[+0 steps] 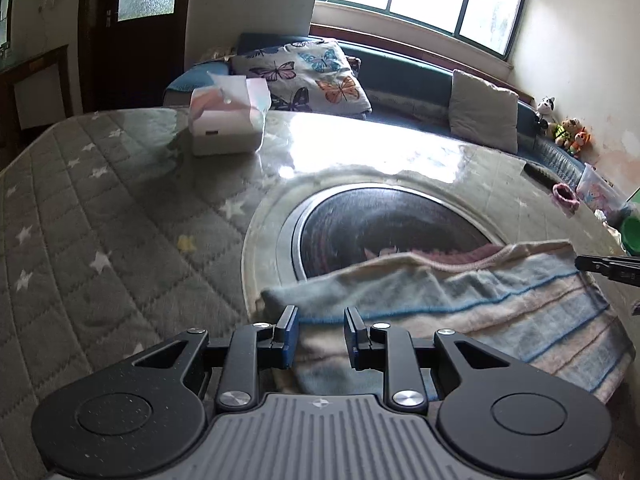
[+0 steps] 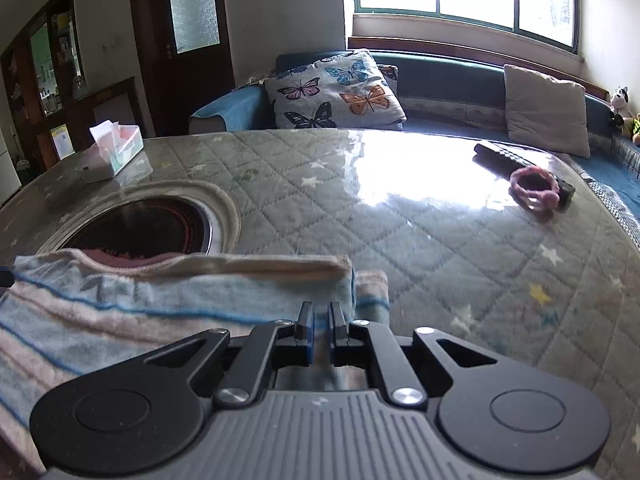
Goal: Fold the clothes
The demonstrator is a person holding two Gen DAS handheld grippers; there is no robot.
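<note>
A striped garment (image 1: 480, 312) in pale blue, cream and pink lies folded on the quilted table cover, its far edge over a round dark inset (image 1: 380, 220). In the left wrist view my left gripper (image 1: 321, 322) stands open over the garment's left end, fingers apart with cloth showing between and below them. In the right wrist view my right gripper (image 2: 321, 318) is shut on the right edge of the garment (image 2: 160, 304), with a sliver of cloth between the nearly closed fingers. The right gripper's tip (image 1: 600, 266) also shows at the right edge of the left wrist view.
A tissue box (image 1: 228, 120) stands at the table's far left. A black remote (image 2: 516, 164) and a pink hair tie (image 2: 534, 190) lie at the far right. Behind the table is a sofa with a butterfly pillow (image 2: 340, 88) and a grey cushion (image 2: 546, 108).
</note>
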